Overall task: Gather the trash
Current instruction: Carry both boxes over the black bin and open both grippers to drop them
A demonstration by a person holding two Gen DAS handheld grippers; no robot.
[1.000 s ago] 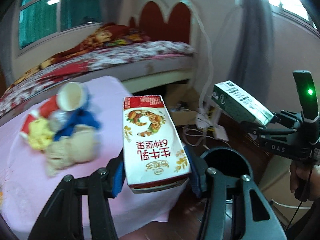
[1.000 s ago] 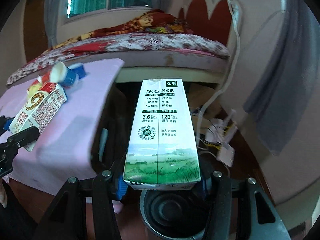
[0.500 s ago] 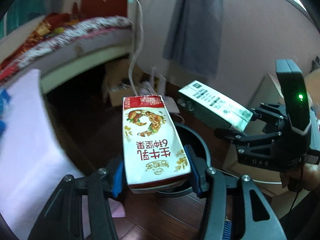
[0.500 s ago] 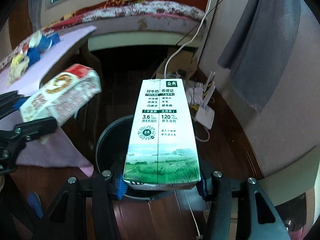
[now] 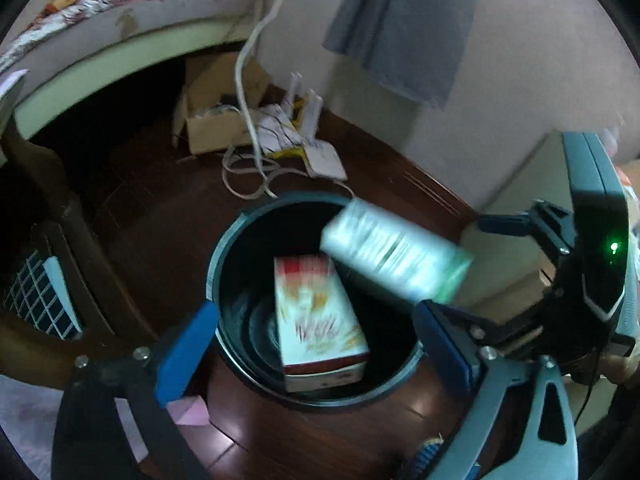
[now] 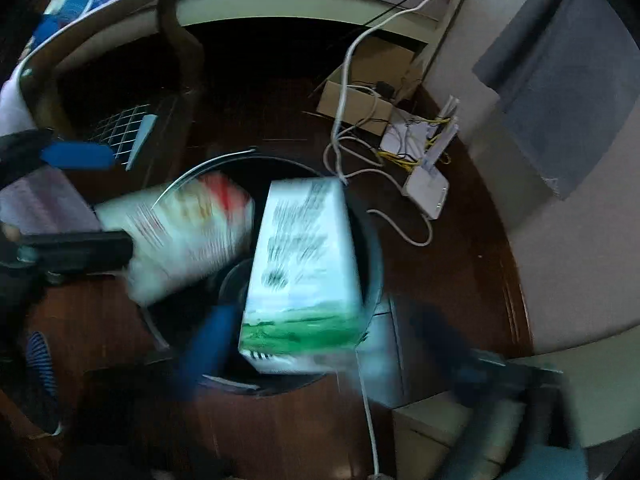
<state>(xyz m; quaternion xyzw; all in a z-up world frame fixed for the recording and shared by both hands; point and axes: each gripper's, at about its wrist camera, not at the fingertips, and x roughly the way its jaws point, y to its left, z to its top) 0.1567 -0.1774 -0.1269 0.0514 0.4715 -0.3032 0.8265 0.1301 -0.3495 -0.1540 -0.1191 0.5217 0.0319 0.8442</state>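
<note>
- The red-and-white carton (image 5: 320,316) drops free over the black bin (image 5: 224,264), its long axis running from 12 to 6 o'clock in the left wrist view, red end toward 12; blur keeps it unclear whether it has yet touched the bottom.
- The green-and-white carton (image 5: 394,256) is also loose and motion-blurred over the bin's rim at about 2 o'clock from the red one, lying aslant, long axis roughly 10 to 4 o'clock.
- In the right wrist view that green carton (image 6: 304,272) fills the centre over the bin (image 6: 372,240), long axis 12 to 6, green end toward 6.
- The left gripper (image 5: 316,344) hangs just above the bin, its jaws having just been opening; they stand wide apart, blue pads clear of the red carton on both sides.
- The right gripper (image 6: 320,344) is likewise spread, jaws having just been opening, pads off the green carton though blur softens their edges.
- Both grippers sit about equally close to the bin; neither carton needs regrasping, judging from where they fall.
- Beyond the bin lie white cables (image 5: 248,176) and a cardboard box (image 5: 216,128) toward 12 o'clock on the dark wooden floor (image 5: 160,216).
</note>
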